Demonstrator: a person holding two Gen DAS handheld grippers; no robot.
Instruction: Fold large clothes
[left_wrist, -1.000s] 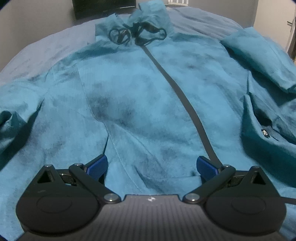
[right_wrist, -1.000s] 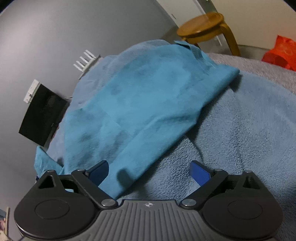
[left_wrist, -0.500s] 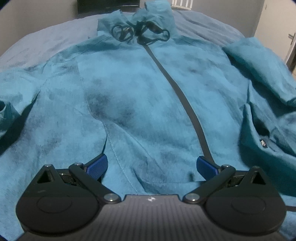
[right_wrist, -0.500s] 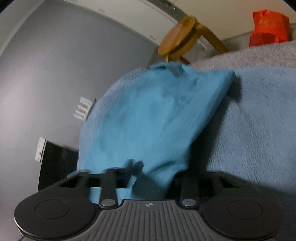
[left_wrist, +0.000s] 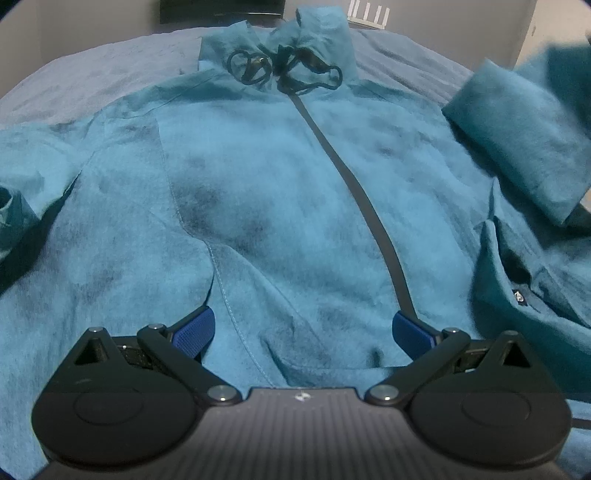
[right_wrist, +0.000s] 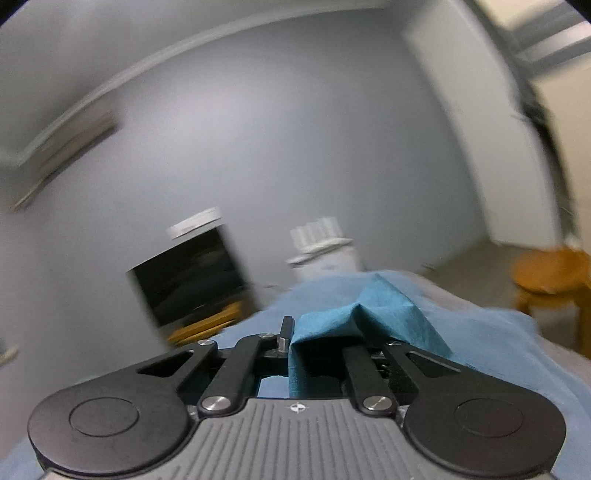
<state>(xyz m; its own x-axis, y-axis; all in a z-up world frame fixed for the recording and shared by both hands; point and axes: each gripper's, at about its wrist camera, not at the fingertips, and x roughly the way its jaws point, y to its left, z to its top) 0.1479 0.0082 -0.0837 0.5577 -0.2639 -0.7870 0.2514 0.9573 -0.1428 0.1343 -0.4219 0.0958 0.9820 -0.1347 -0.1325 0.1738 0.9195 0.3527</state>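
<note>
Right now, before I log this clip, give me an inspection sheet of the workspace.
Surface: blue-grey blanket on a bed, under the garment.
Job's things: teal jacket front up, black zipper closed, drawcords looped at the collar; sleeve raised at the right.
Clutter: nothing seen.
Grippers: left gripper open, over the hem; right gripper shut on teal fabric.
Cables: nothing seen.
Surroundings: grey wall, dark screen, wooden stool; right view blurred.
</note>
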